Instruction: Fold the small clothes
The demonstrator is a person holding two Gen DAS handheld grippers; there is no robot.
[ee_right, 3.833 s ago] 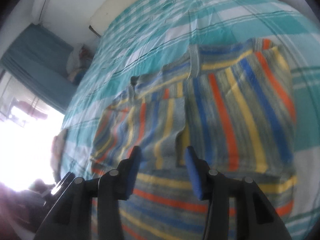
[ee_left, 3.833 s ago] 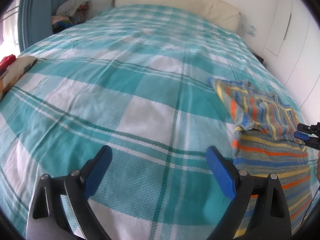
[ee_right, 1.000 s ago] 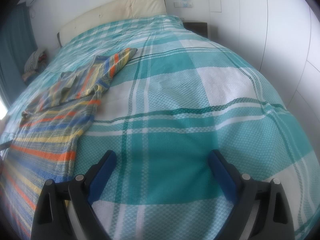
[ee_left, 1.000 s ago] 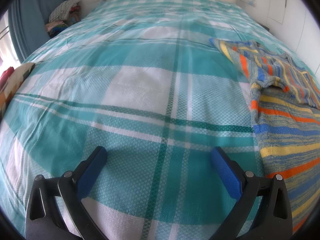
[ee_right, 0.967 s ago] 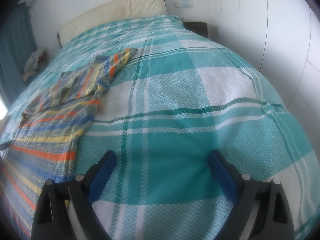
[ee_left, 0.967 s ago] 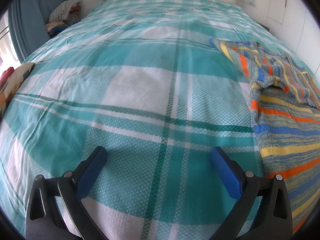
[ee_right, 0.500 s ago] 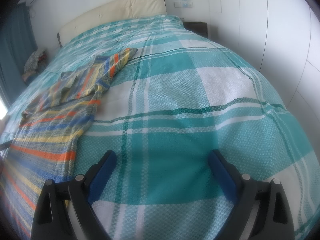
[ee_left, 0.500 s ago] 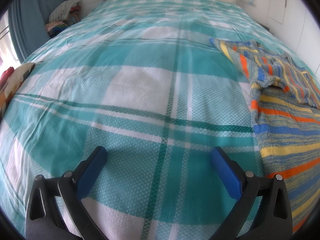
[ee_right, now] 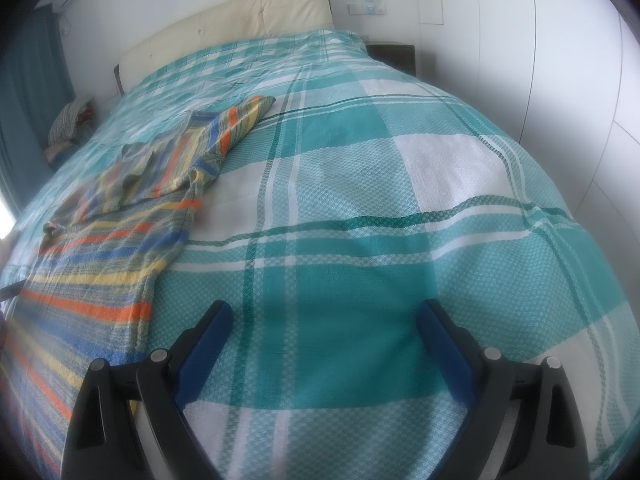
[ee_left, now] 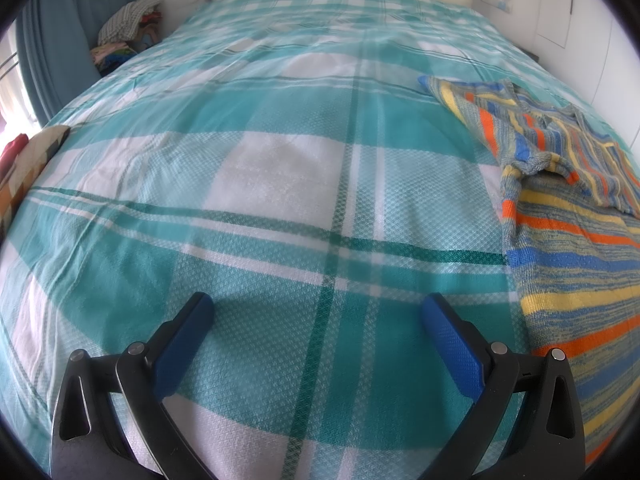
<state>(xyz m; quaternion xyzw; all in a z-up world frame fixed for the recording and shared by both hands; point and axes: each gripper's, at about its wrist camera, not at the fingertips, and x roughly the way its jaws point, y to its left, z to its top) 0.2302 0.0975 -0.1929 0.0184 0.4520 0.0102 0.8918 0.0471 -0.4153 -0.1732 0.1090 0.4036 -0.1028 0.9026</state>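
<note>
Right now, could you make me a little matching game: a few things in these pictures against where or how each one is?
Things:
1. striped garment
2. left hand-held gripper
3. headboard
4. pile of clothes

States:
A. cream, at the far end of the bed
B. heaped beside the blue curtain
C. open, holding nothing
D. lying partly folded on the checked bedspread

Pairs: 1-D, 2-C, 3-A, 4-B
</note>
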